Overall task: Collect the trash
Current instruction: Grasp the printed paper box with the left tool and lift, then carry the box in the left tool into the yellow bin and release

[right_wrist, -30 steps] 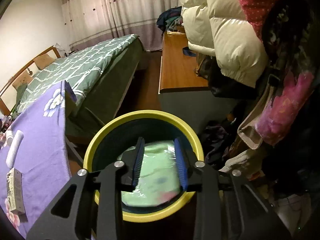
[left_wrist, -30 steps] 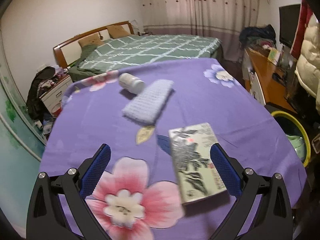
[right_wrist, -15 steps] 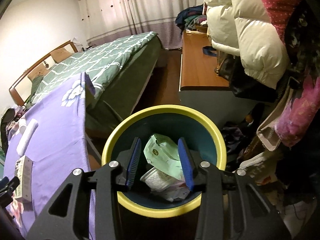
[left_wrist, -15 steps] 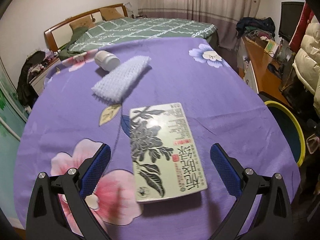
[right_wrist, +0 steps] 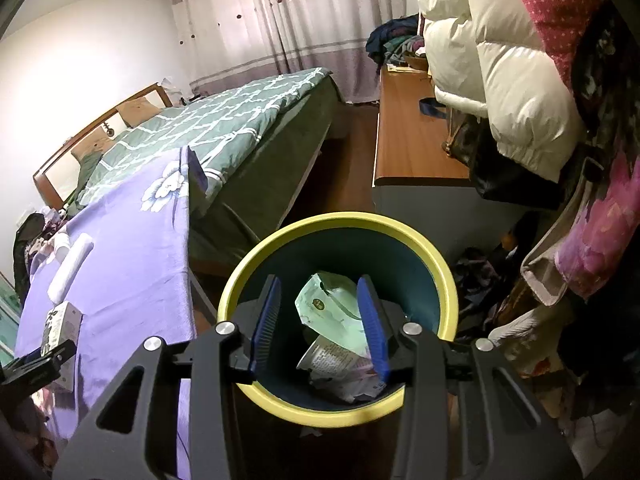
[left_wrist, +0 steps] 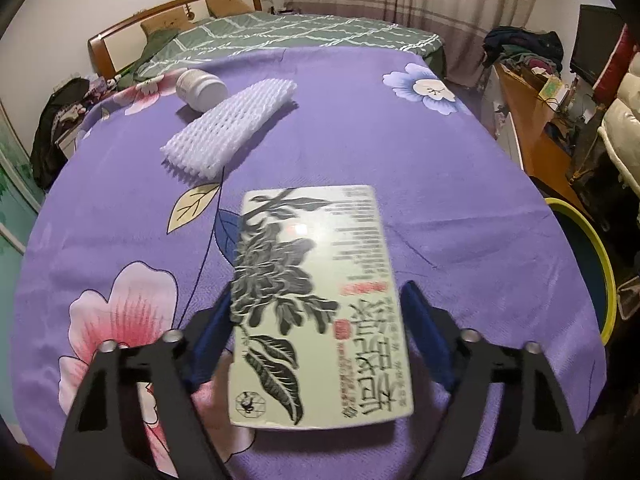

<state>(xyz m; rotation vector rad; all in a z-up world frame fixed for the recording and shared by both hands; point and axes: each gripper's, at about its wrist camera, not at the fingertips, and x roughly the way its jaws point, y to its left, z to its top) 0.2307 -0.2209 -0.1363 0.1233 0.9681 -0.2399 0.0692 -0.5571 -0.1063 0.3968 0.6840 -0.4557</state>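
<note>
A pale green printed box (left_wrist: 316, 292) lies flat on the purple flowered tablecloth (left_wrist: 400, 140). My left gripper (left_wrist: 316, 328) straddles its near half. The jaws are closing, and the blue pads (left_wrist: 212, 328) meet the box's two long sides. Beyond it lie a white foam net sleeve (left_wrist: 230, 128) and a white jar (left_wrist: 200, 88) on its side. My right gripper (right_wrist: 320, 320) hangs open over the yellow-rimmed bin (right_wrist: 444, 276) with nothing between its fingers. A green packet (right_wrist: 332, 300) and other wrappers lie in the bin below.
The bin (left_wrist: 592, 248) stands off the table's right edge. A green bed (right_wrist: 224, 132) lies behind the table. A wooden desk (right_wrist: 408, 148) and hanging padded coats (right_wrist: 508, 68) crowd the right side, with clothes heaped on the floor.
My left gripper came down over the box and its jaws narrowed from wide open onto its sides. The green packet dropped from between the right fingers into the bin.
</note>
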